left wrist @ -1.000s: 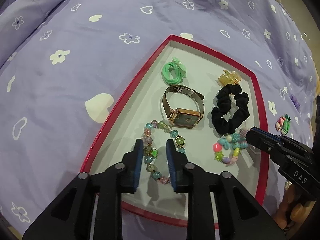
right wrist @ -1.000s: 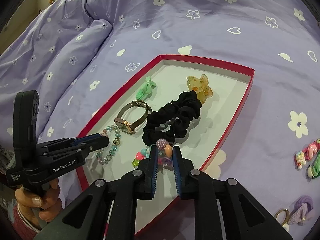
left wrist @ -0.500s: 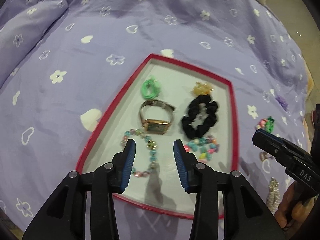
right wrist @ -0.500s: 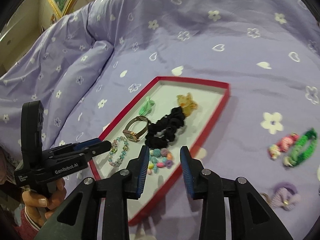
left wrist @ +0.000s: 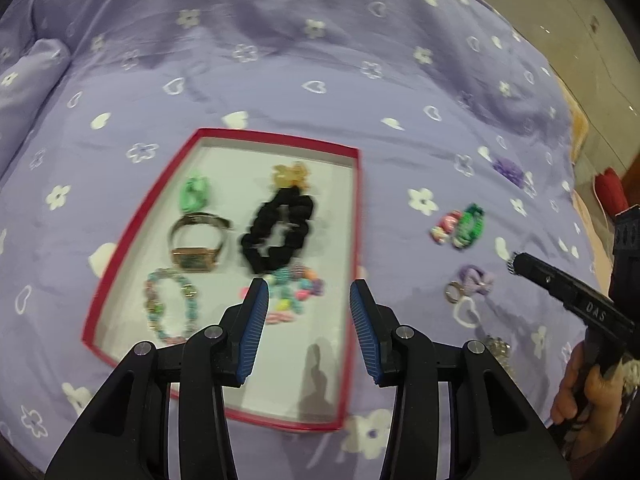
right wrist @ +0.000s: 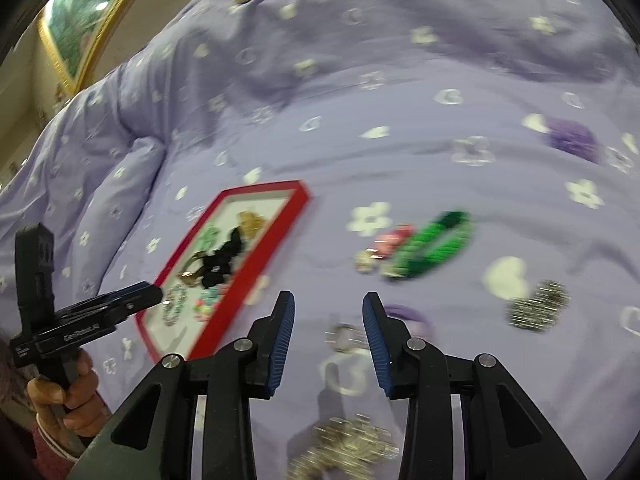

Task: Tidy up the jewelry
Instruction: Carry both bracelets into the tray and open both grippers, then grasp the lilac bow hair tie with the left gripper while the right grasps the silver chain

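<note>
A red tray [left wrist: 356, 216] sits left of centre in the left wrist view, holding 6 pieces in 2 rows: a green tie [left wrist: 195, 194], a watch [left wrist: 196, 246] and a bead bracelet [left wrist: 170, 308] on the left, a clip [left wrist: 290, 174], a black scrunchie [left wrist: 280, 236] and a bright bracelet [left wrist: 294, 292] on the right, apparently sorted so each lies flat and apart from its neighbour's row. The left gripper [left wrist: 306, 326] hangs above the tray's lower right, jaws opening with nothing between them. The right gripper [right wrist: 328, 332], jaws also opening and empty, points at the loose pieces at the bottom of the right wrist view: a ring [right wrist: 344, 336], a purple tie [right wrist: 404, 316] and a silver chain [right wrist: 344, 448], likely next for sorting. A green band [right wrist: 432, 244] and a pink clip [right wrist: 384, 246] lie at centre right, well apart from the tray. All rests on a soft lilac bedspread [right wrist: 400, 80] printed with hearts and flowers; a gilt-framed picture [right wrist: 80, 20] shows at upper left.
</note>
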Motion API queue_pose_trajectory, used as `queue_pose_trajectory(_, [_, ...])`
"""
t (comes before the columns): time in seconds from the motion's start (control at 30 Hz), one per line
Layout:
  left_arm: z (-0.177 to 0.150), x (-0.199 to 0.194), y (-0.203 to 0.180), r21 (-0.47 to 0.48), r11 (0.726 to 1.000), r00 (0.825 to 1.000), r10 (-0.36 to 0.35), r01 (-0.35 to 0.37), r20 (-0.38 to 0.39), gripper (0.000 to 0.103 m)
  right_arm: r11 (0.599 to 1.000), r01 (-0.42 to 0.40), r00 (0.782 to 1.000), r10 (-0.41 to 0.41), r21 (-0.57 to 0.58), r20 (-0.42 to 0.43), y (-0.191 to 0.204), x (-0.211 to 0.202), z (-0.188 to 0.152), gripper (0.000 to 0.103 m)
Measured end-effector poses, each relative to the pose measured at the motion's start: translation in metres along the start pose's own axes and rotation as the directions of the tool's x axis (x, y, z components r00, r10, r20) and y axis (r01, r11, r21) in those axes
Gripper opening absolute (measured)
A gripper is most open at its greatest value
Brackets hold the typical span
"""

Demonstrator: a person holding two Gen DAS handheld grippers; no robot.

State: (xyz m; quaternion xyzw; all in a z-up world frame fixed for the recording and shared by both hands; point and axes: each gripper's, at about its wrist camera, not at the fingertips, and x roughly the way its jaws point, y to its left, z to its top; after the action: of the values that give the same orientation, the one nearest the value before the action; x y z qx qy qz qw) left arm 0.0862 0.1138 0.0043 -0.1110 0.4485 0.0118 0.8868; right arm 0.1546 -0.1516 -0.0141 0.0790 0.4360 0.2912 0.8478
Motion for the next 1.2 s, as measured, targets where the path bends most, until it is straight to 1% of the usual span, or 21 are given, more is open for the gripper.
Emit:
queue_pose_trajectory(0.07, [0.000, 0.001, -0.010, 0.014, 1.000, 1.000, -0.010, 0.010, -0.003, 0.042, 0.999, 0.027, 1.000, -0.027, 0.030, 0.016, -0.017, -0.012, -0.002, 0.042])
queue_pose_trajectory(0.3, [0.001, 0.010, -0.047, 0.062, 0.997, 0.998, -0.053, 0.054, -0.025, 0.043, 0.993, 0.091, 0.994, -0.095, 0.081, 0.048, -0.058, -0.042, -0.009, 0.043])
queue_pose_trajectory(0.37, [0.002, 0.013, -0.058, 0.081, 0.994, 0.997, -0.065, 0.068, -0.035, 0.043, 0.991, 0.105, 0.993, -0.110, 0.087, 0.051, -0.065, -0.046, -0.010, 0.050])
queue_pose_trajectory(0.47, [0.002, 0.019, -0.076, 0.117, 0.989, 0.995, -0.086, 0.091, -0.052, 0.046, 0.987, 0.130, 0.990, -0.135, 0.094, 0.050, -0.077, -0.050, -0.013, 0.052])
queue_pose_trajectory(0.63, [0.001, 0.032, -0.106, 0.182, 0.975, 0.990, -0.110, 0.124, -0.087, 0.052, 0.984, 0.146, 0.988, -0.151, 0.106, 0.033, -0.096, -0.050, -0.018, 0.053])
queue_pose_trajectory(0.73, [0.001, 0.043, -0.119, 0.211, 0.967, 0.986, -0.120, 0.141, -0.112, 0.057, 0.983, 0.153, 0.988, -0.156, 0.102, 0.022, -0.103, -0.046, -0.018, 0.059])
queue_pose_trajectory(0.8, [0.002, 0.049, -0.127, 0.230, 0.962, 0.985, -0.122, 0.148, -0.124, 0.059, 0.983, 0.154, 0.988, -0.156, 0.099, 0.011, -0.107, -0.042, -0.017, 0.060])
queue_pose_trajectory(0.97, [0.003, 0.064, -0.148, 0.288, 0.942, 0.979, -0.133, 0.173, -0.153, 0.073, 0.985, 0.155, 0.988, -0.154, 0.077, -0.017, -0.112, -0.030, -0.015, 0.060])
queue_pose_trajectory(1.1, [0.002, 0.079, -0.162, 0.345, 0.922, 0.977, -0.120, 0.176, -0.177, 0.074, 0.985, 0.162, 0.986, -0.160, 0.056, -0.035, -0.113, -0.019, -0.013, 0.060])
queue_pose_trajectory(1.2, [0.001, 0.091, -0.167, 0.366, 0.915, 0.977, -0.104, 0.168, -0.187, 0.074, 0.985, 0.169, 0.985, -0.167, 0.035, -0.051, -0.115, -0.011, -0.013, 0.060])
